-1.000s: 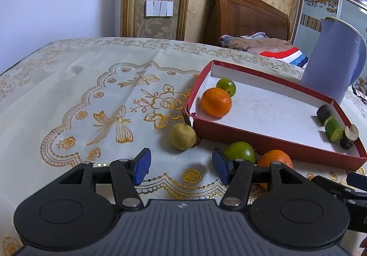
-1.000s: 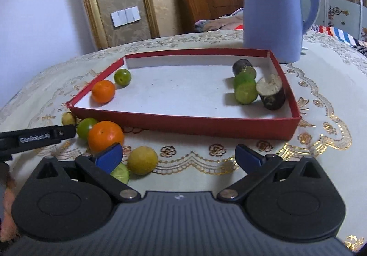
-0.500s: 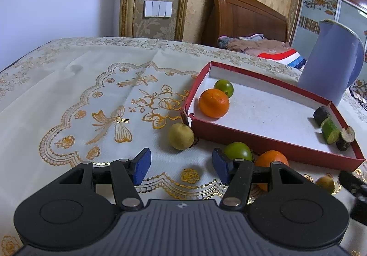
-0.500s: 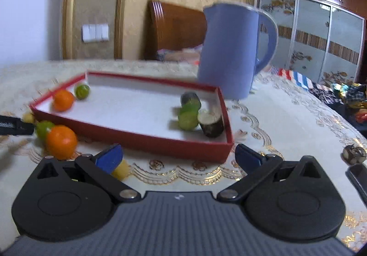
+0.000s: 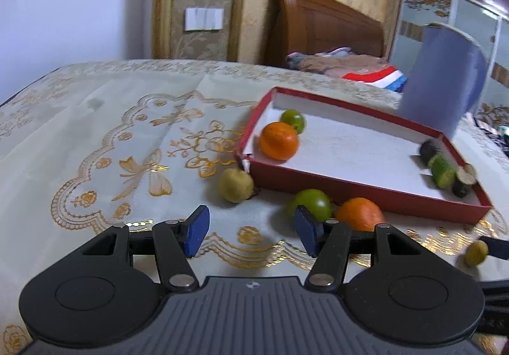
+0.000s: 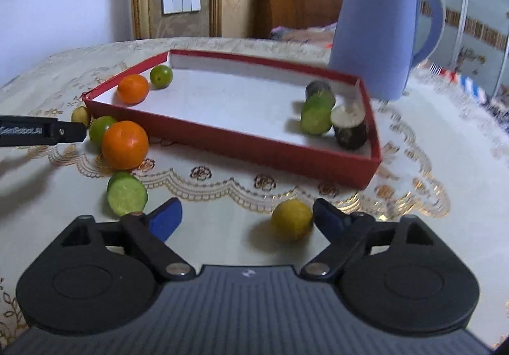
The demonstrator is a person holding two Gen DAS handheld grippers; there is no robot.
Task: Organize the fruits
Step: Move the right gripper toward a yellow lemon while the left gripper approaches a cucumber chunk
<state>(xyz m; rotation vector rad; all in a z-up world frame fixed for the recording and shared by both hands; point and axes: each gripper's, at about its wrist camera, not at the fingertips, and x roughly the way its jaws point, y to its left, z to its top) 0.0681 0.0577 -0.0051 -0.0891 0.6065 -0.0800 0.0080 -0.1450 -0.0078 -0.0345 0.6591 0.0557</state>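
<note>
A red tray [image 6: 222, 145] holds an orange [image 6: 133, 89], a green fruit [image 6: 161, 76] and cut cucumber pieces [image 6: 316, 115]. In front of it on the cloth lie an orange [image 6: 125, 144], a green fruit [image 6: 101, 129], a cucumber piece [image 6: 126, 194] and a small yellow fruit [image 6: 291, 220]. My right gripper [image 6: 246, 220] is closing. The yellow fruit lies between its jaws beside the right pad, with the left pad well clear. My left gripper [image 5: 251, 231] is open and empty, just short of the green fruit [image 5: 308, 204] and a yellowish fruit [image 5: 236, 185].
A tall blue jug [image 6: 378, 30] stands behind the tray's far right corner. The table wears a cream cloth with gold embroidery [image 5: 127, 139]. My left gripper's finger [image 6: 41, 134] reaches in beside the loose orange. A wooden headboard rises behind the table.
The right gripper swung so the yellow fruit, earlier outside its left pad, now sits between the jaws, which have narrowed. The left gripper has barely shifted.
</note>
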